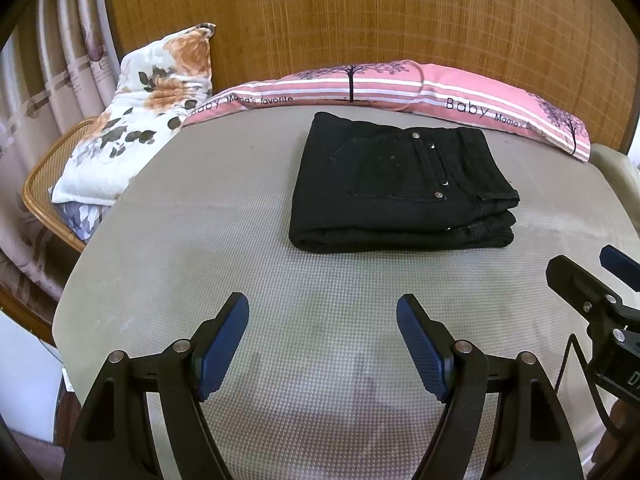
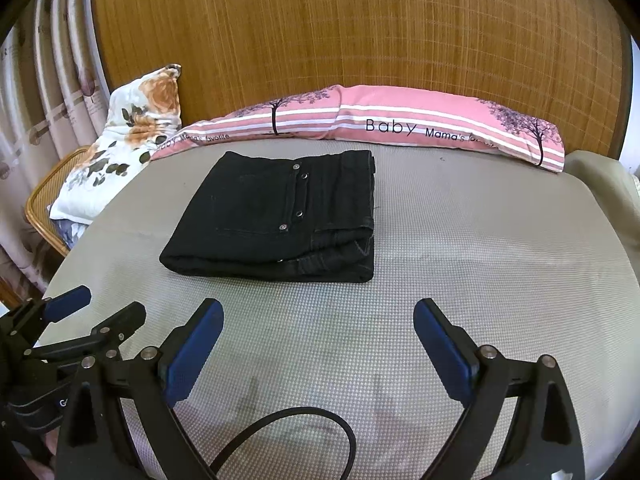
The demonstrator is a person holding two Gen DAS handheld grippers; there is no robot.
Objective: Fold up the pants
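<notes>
The black denim pants (image 1: 400,188) lie folded into a thick rectangular bundle on the grey textured mattress cover (image 1: 248,264), toward its far half, with a back pocket and silver rivets facing up and the layered waistband edges on the bundle's right side. The left gripper (image 1: 323,330) hovers over the near part of the cover with its blue-padded jaws spread wide and nothing between them; the bundle sits well ahead of its fingertips, slightly to the right of the gap. The right gripper (image 2: 318,330) likewise stands with its jaws wide apart and empty, and from its camera the pants (image 2: 280,216) lie ahead and to the left, apart from both pads. The two grippers are side by side, each showing at the edge of the other's view.

Bare grey cover fills the stretch between the jaws and the pants; nothing lies in that stretch. A black cable (image 2: 304,432) loops over the cover just in front of the right gripper's body.

Behind the pants, along the far edge of the cover, lies a long pink striped pillow (image 1: 400,88) printed with dark trees and the words "Baby Mama's favorite", against a woven bamboo headboard (image 1: 360,12). At the far left, a white quilt with orange flowers (image 1: 140,120) is heaped on a rattan chair (image 1: 44,184), partly leaning over the cover's corner. Pale patterned curtains (image 1: 52,60) hang at the left.
</notes>
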